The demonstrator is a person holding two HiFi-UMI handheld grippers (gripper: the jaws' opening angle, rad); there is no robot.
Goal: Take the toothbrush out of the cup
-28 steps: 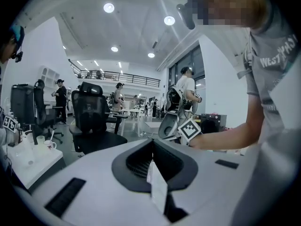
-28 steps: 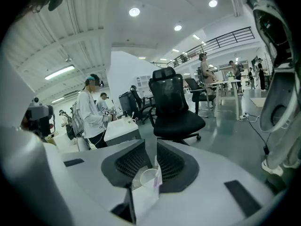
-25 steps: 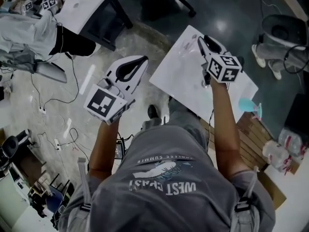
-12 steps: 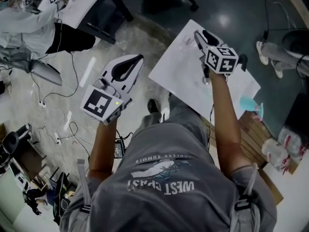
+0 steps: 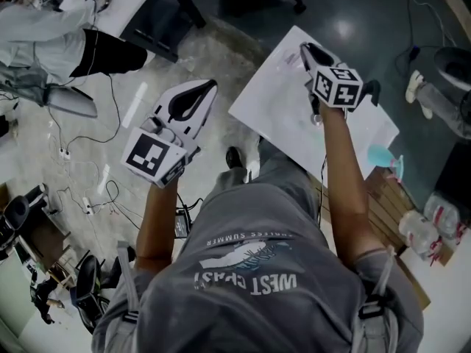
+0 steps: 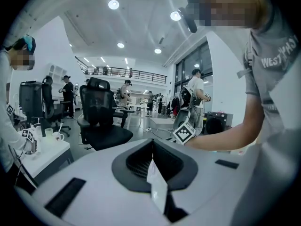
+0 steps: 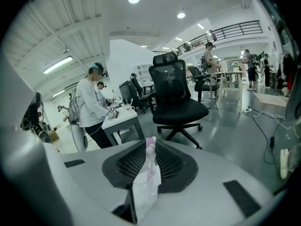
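Right claw [image 5: 304, 51], jaws just closed in, pinches pink toothbrush [image 7: 150, 149] standing upright between them

Counted two grippers, the left gripper [image 5: 208, 88] and the right gripper [image 5: 305, 50]. Marker cubes [image 5: 156, 158] numbered two, one per gripper. One toothbrush [image 7: 149, 166] was seen. One white table [image 5: 272, 109] stood right, one teal object [image 5: 383, 155] beyond it. One black office chair [image 7: 176, 98] stood far. One other person [image 5: 44, 28] was far left.
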